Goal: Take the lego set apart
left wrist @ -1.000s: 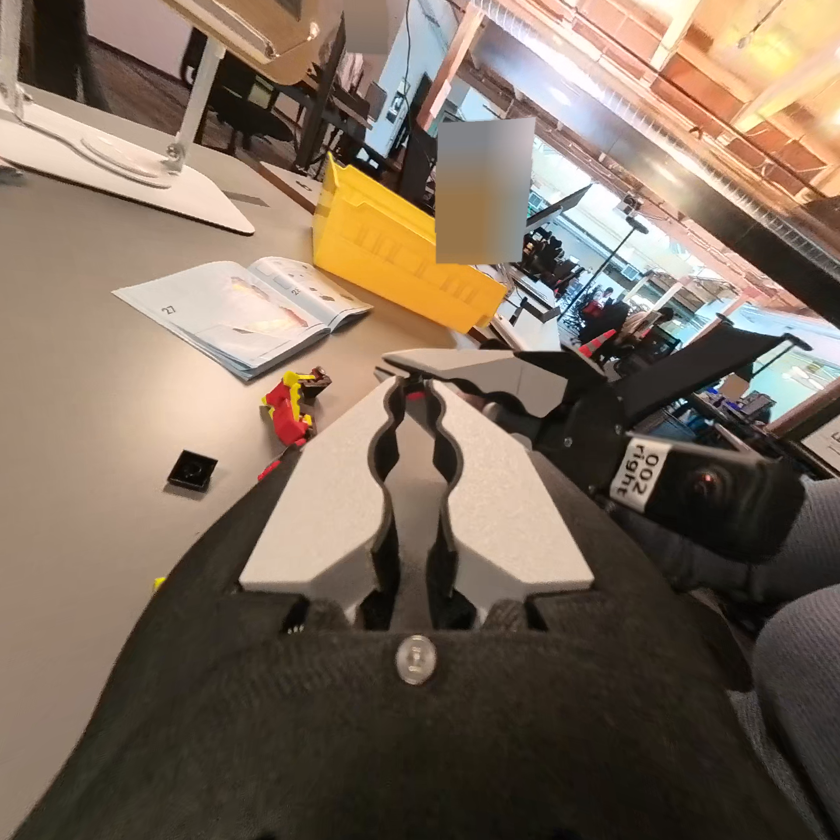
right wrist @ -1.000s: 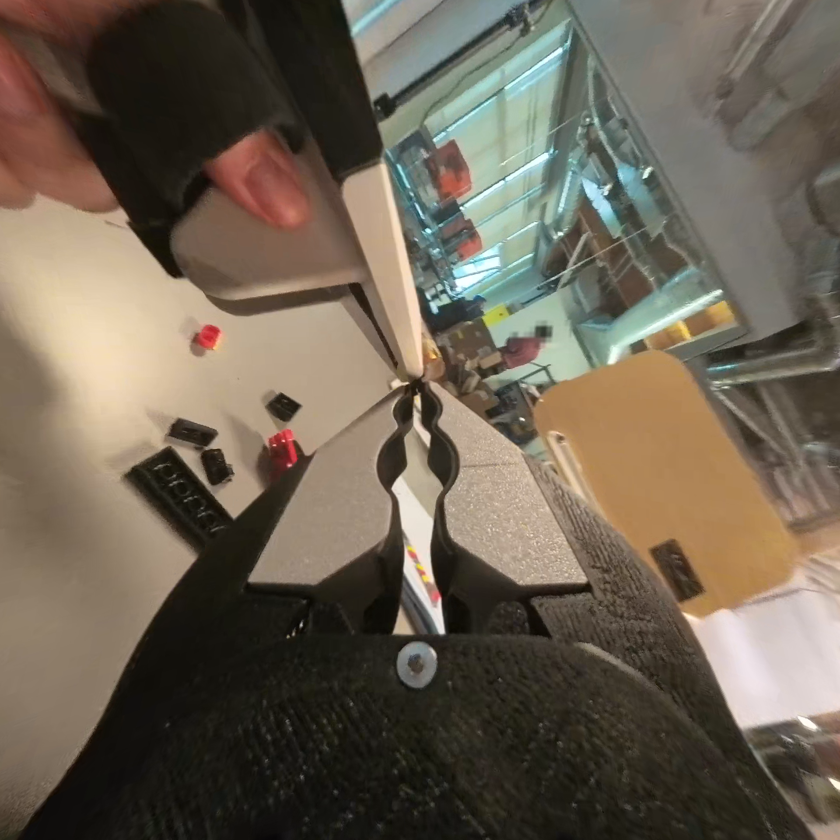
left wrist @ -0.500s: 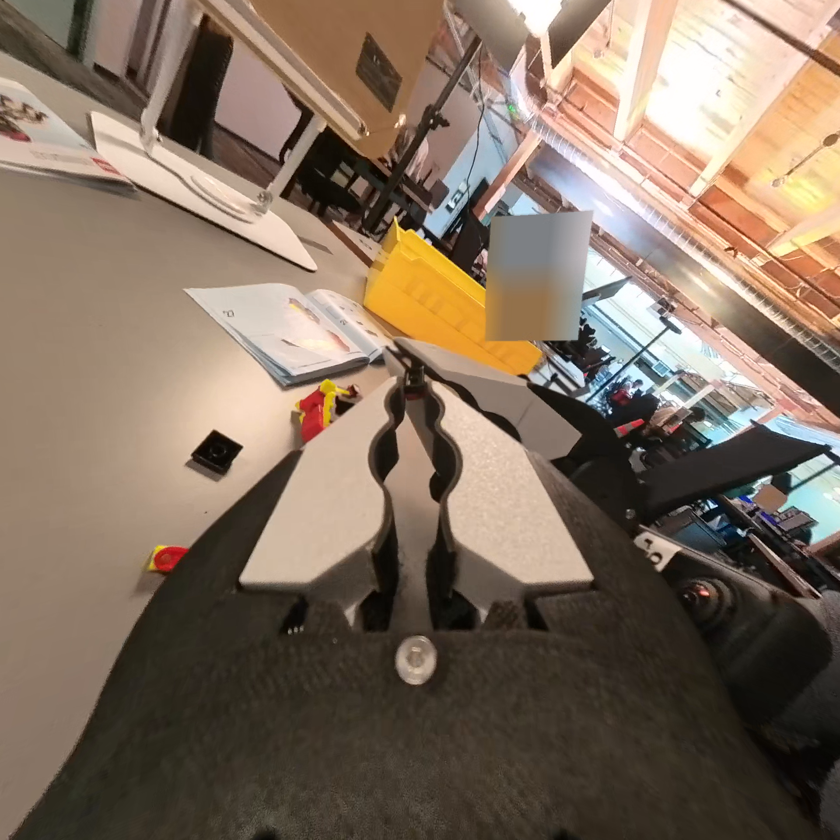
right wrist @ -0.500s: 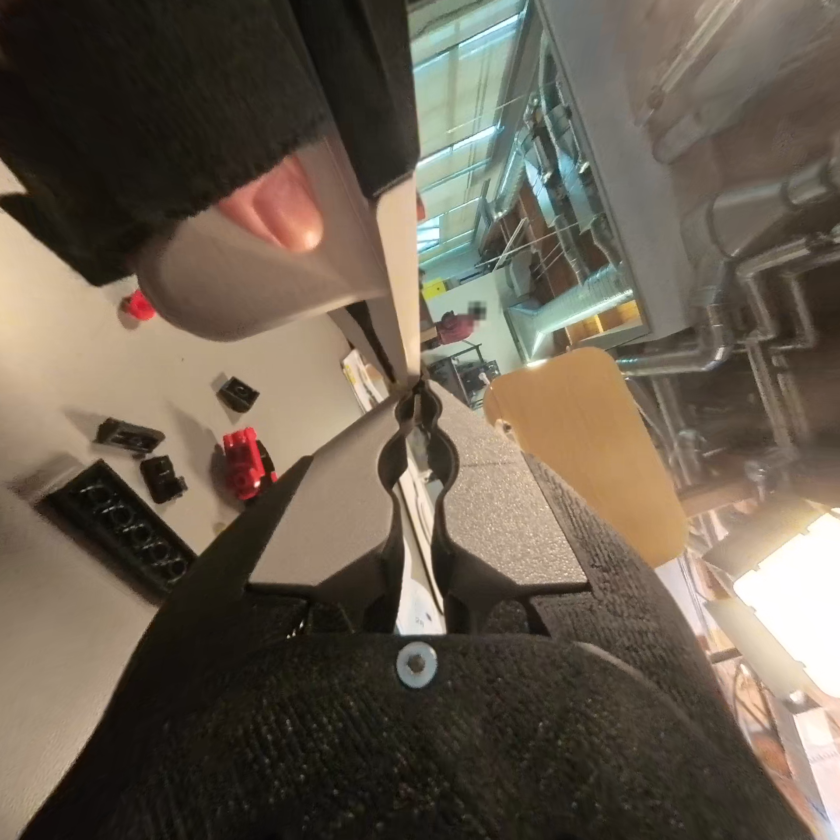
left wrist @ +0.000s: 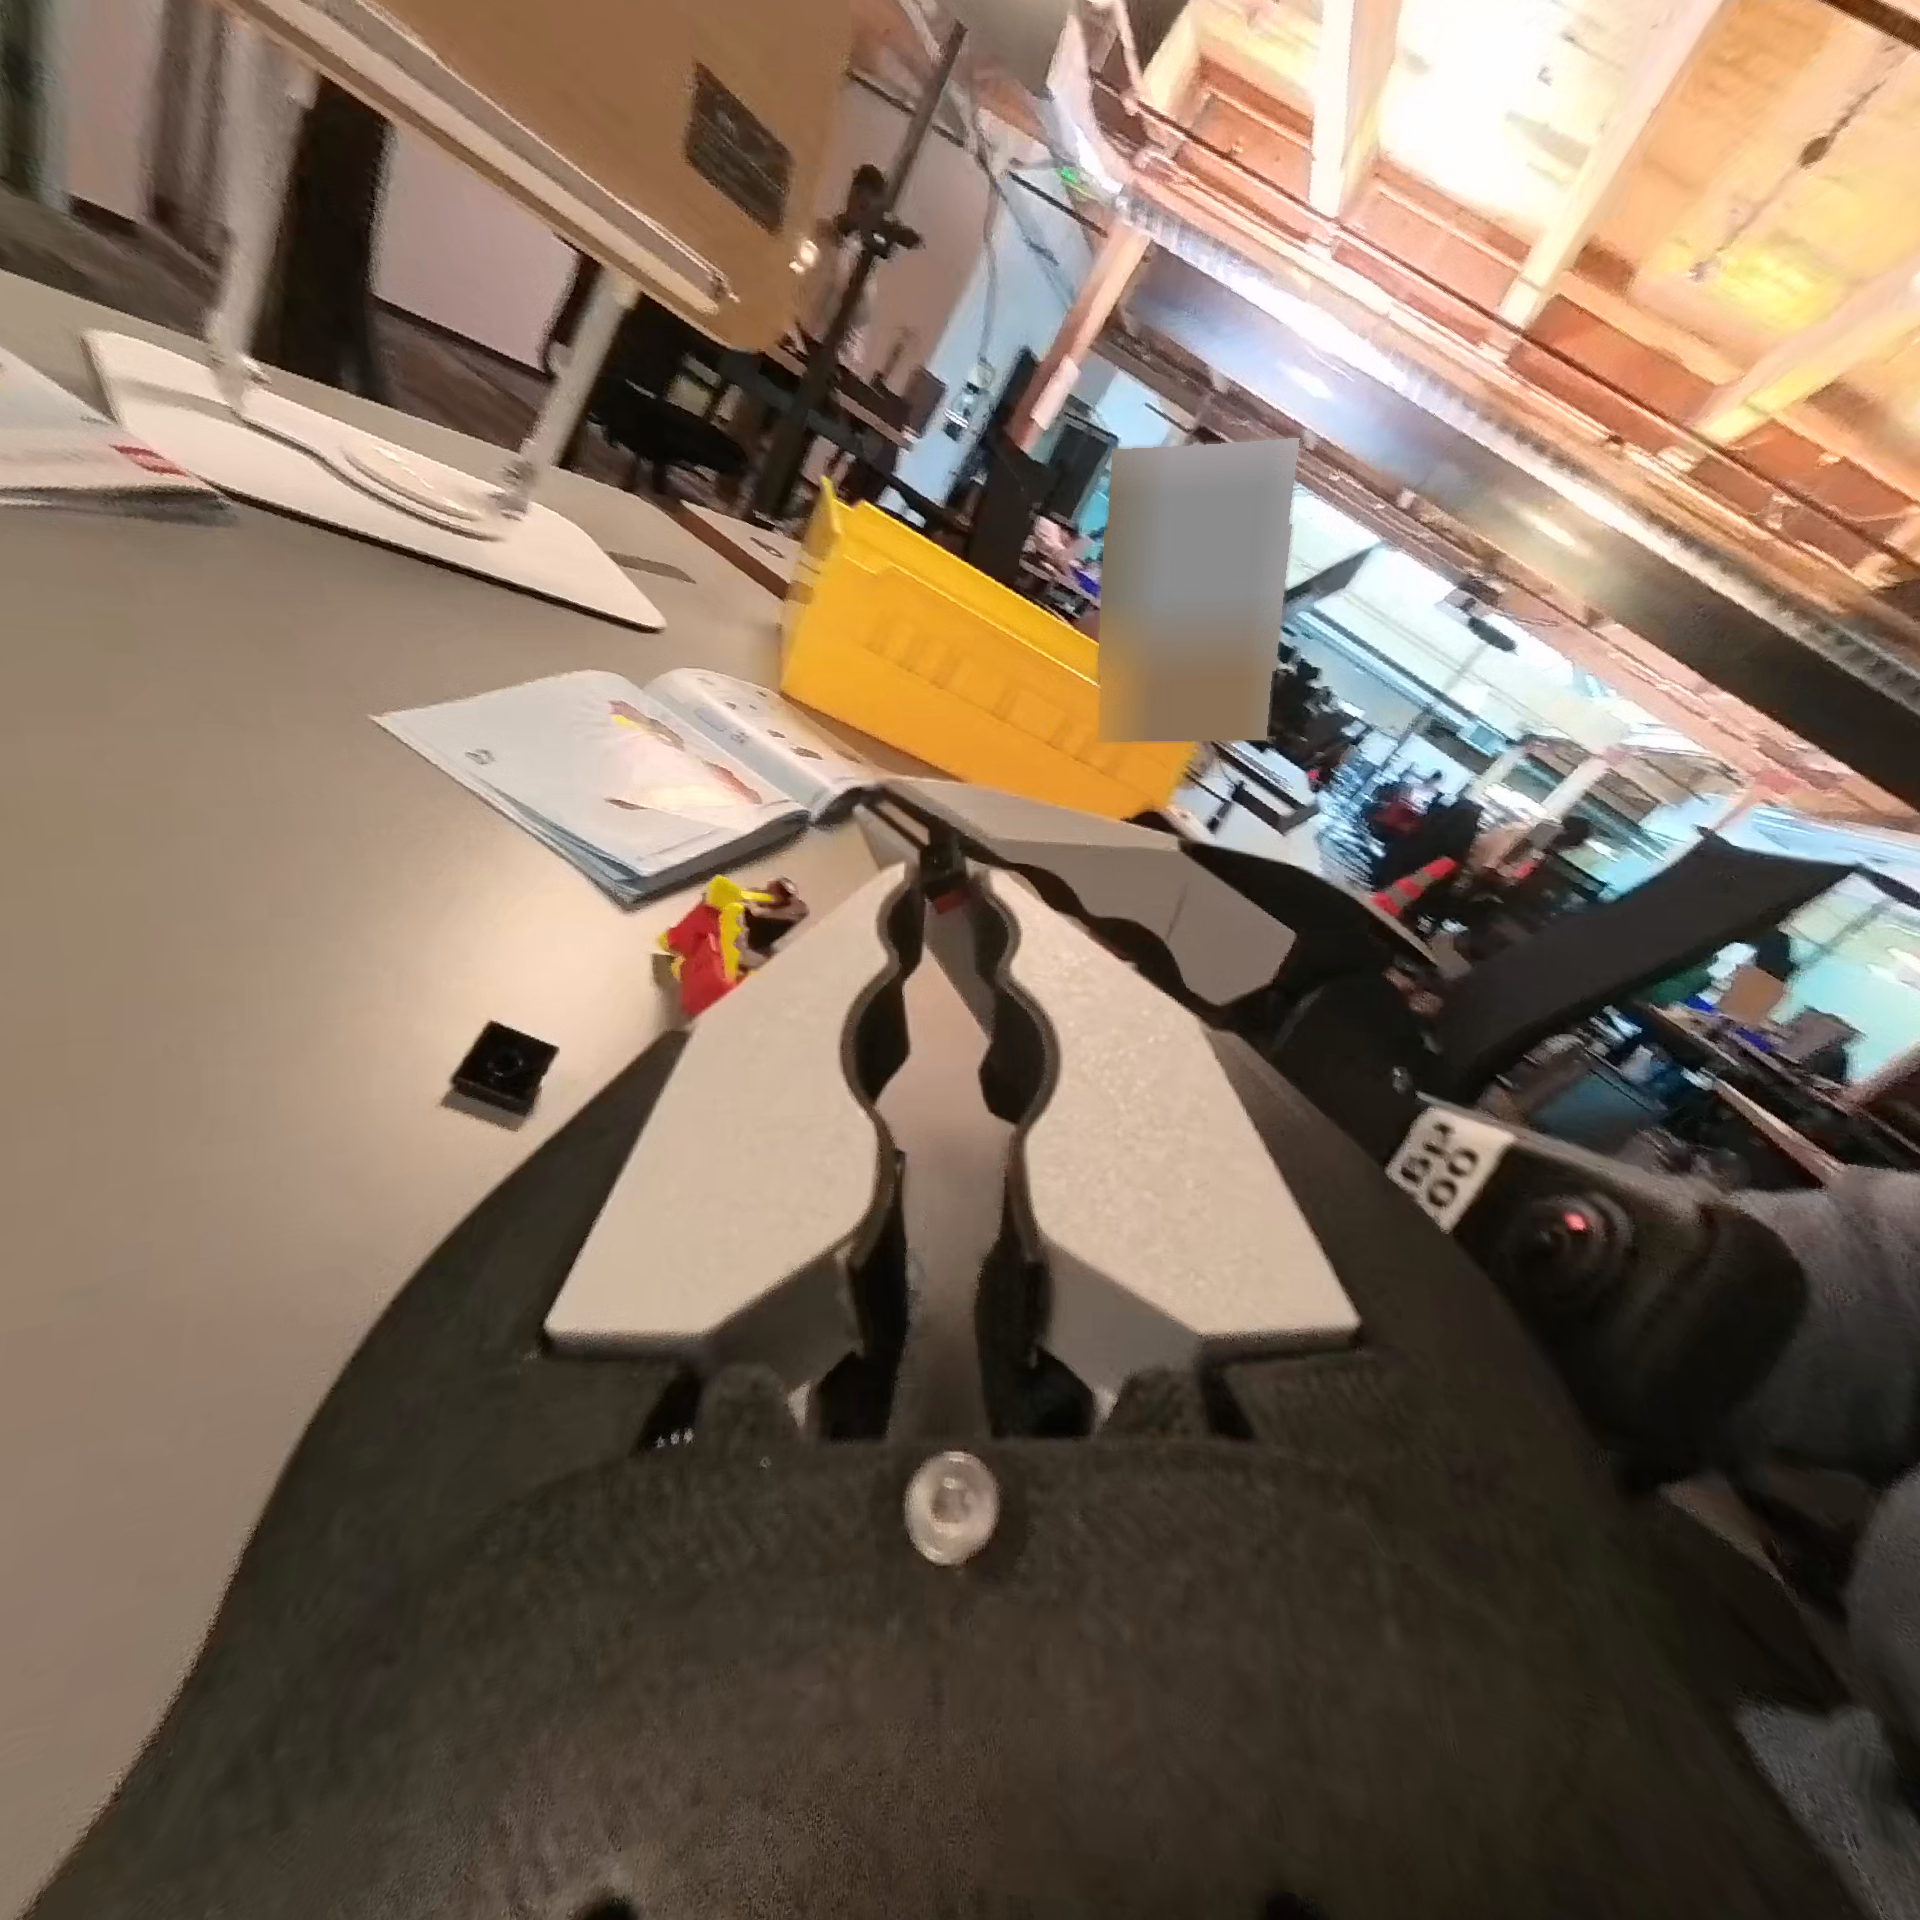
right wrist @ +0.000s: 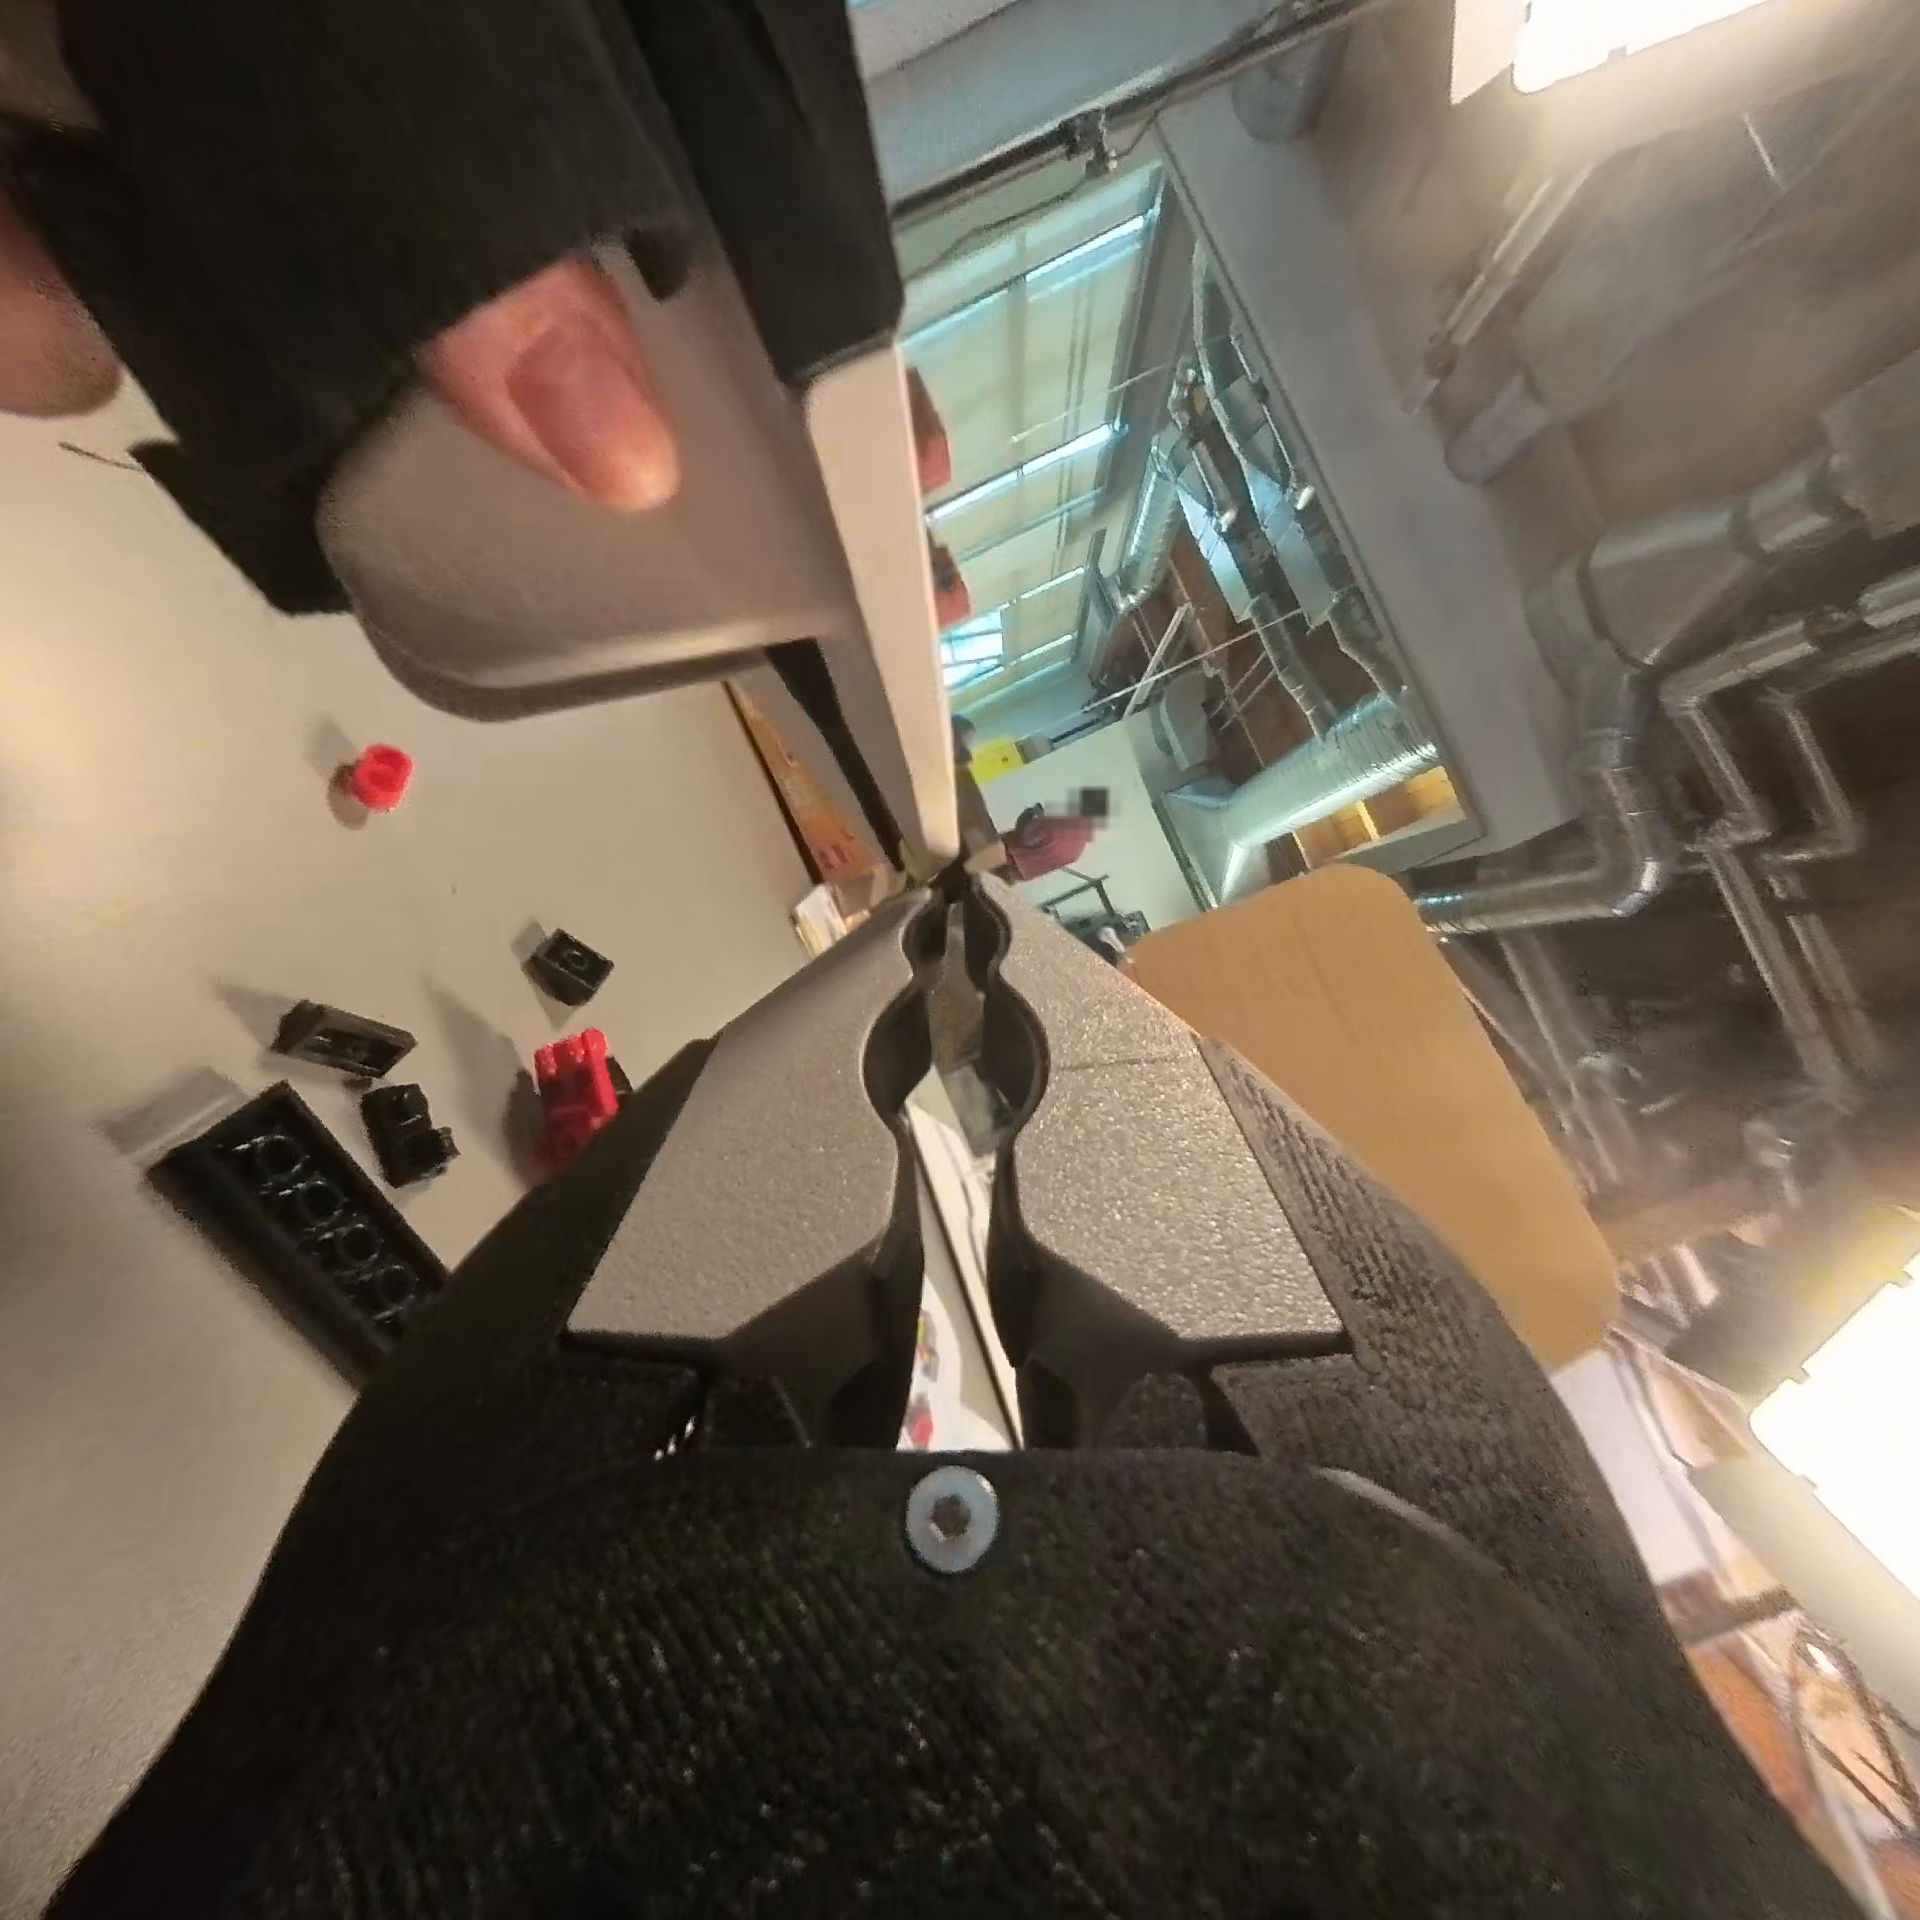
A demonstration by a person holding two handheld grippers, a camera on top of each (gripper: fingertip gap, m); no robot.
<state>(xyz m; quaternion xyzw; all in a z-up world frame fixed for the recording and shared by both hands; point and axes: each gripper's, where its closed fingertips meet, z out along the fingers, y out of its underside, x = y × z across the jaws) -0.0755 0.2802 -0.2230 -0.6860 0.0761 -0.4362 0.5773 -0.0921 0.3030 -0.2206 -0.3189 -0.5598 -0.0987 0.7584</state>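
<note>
The left claw (left wrist: pixel 943 883) is held above the grey table (left wrist: pixel 208 883), its tips pinched together on a small black-and-red lego piece (left wrist: pixel 945 891). The right claw (left wrist: pixel 883 805) comes in from the right in the left wrist view and meets that same piece tip to tip; its two fingers lie nearly flat against each other. In the right wrist view the right claw (right wrist: pixel 951 883) is likewise closed at its tips on something small and dark, though the piece is too tiny and blurred there to make out properly. The left claw reaches down from the top of that view, with a fingertip (right wrist: pixel 582 400) of the person's hand pressing on its grey finger.

Loose lego parts lie on the table. In the left wrist view a red-and-yellow lego cluster (left wrist: pixel 717 940) sits just left of the left claw's fingers, near the corner of an open booklet (left wrist: pixel 623 769), and a small black square tile (left wrist: pixel 502 1070) lies apart from it, closer to the camera. A yellow bin (left wrist: pixel 935 644) stands beyond the booklet.

In the right wrist view a long black studded plate (right wrist: pixel 301 1216) lies at the left, with a small black piece (right wrist: pixel 407 1132) just beside it, a flat black piece (right wrist: pixel 343 1039) above those, another black tile (right wrist: pixel 566 961) farther up, a red brick (right wrist: pixel 571 1091) near the right claw's left finger, and a small red round piece (right wrist: pixel 379 774) well apart from the rest
</note>
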